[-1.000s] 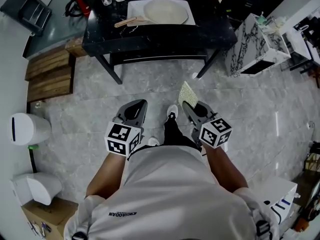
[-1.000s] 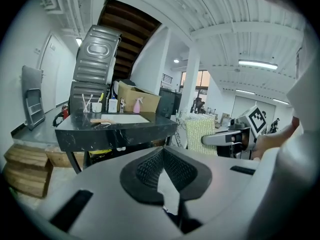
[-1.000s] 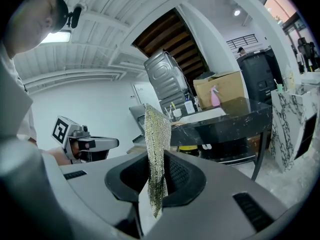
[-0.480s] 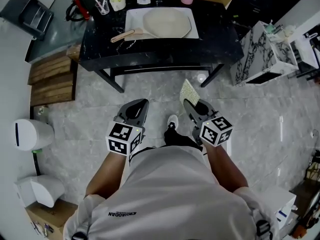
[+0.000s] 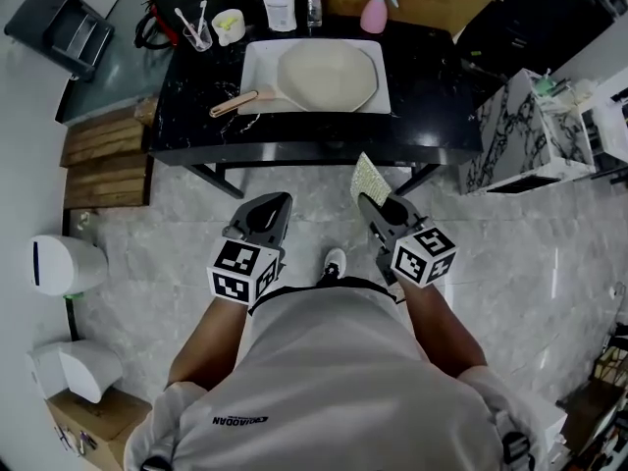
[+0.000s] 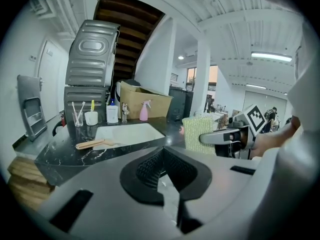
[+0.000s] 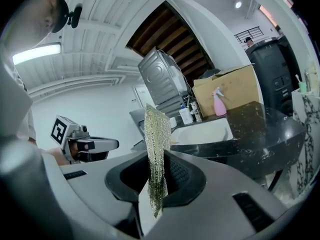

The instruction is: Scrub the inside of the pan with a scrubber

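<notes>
**Ana:** Judging by how things lie, which step is this?

**Ben:** The approach, with no scrubbing yet. The pan [image 5: 329, 75] sits in the white tray [image 5: 257, 67] on the black table [image 5: 432, 77], its wooden handle [image 5: 234, 103] pointing left, well apart from both grippers.

**Ana:** And the tools?

**Ben:** The right gripper [image 5: 369, 204] is clamped on the scrubber [image 5: 369, 179], which stands up from its jaws. The left gripper [image 5: 275, 204] has its jaws pressed together, nothing between them.

**Ana:** Next move?

**Ben:** Probably reach over the table's front edge, open the left jaws to steady the handle, then lower the scrubber into the pan.

**Ana:** Room enough?

**Ben:** Open floor ahead. The marble cabinet [image 5: 510, 126] crowds the table's right end, and the spray bottle [image 5: 374, 10] stands along the far edge, so stay centred.
</notes>
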`<state>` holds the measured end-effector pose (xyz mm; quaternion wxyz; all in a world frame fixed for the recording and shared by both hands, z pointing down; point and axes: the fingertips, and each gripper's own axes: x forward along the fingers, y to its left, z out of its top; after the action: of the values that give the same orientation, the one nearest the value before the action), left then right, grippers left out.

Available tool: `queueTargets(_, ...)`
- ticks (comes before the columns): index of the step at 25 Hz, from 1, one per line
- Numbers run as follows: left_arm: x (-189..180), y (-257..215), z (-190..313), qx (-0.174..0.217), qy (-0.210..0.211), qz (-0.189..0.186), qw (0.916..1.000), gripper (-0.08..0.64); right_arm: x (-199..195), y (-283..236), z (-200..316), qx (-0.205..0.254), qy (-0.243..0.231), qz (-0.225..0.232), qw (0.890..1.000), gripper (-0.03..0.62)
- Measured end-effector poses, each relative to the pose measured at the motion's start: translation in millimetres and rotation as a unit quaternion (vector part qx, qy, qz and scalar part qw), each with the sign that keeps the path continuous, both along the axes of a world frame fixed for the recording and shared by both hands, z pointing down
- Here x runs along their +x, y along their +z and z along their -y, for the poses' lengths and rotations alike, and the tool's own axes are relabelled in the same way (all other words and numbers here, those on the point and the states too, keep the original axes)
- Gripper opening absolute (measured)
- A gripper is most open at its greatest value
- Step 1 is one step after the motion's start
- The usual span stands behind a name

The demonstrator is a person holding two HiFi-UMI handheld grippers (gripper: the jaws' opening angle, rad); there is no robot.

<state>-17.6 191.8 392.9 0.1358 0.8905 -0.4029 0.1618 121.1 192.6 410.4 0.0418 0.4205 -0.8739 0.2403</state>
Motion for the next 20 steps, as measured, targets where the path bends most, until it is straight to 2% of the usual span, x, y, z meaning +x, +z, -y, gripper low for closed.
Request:
queueTargets(9,32.8,-3.3,37.0,-0.002,-0.013,0.002,0.9999,0.014,23.0,0.5,40.2,0.003,-0.023,0.003,1.000,0.072)
queueTargets(20,26.2,5.5,62.0,-0.006,-0.025,0.017,0.9995,0.014,33.3,9.3,62.2,0.002,-0.017,0.007,1.000,0.072)
